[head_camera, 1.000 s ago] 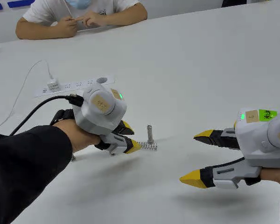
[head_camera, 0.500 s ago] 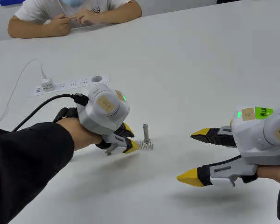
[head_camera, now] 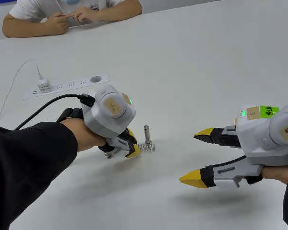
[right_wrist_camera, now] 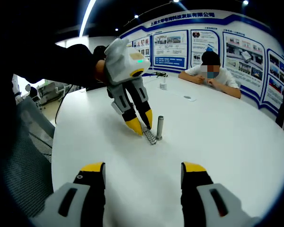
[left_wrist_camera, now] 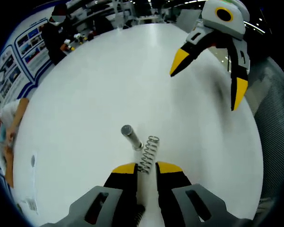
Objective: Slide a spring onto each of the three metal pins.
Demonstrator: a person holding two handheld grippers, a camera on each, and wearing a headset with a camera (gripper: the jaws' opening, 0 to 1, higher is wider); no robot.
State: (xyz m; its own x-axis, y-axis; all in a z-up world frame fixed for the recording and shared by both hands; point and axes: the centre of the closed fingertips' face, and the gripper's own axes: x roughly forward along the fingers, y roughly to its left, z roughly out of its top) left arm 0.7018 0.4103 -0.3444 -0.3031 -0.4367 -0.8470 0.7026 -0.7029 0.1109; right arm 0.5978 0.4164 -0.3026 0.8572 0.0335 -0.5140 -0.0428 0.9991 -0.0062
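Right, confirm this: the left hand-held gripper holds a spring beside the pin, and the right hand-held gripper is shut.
Wrong: the right hand-held gripper is open, per the right gripper view. The left hand-held gripper does hold the spring beside the pin.

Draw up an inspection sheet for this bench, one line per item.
Surface: white table, plain top.
Job's things: one metal pin standing upright; one spring beside its base, not on it.
Clutter: power strip with a white plug in it.
Tongs: left tongs shut on the spring; right tongs open, holding nothing.
Cables: black cable into the left tongs; white cord from the plug.
Surroundings: seated person at the far edge; wall posters.
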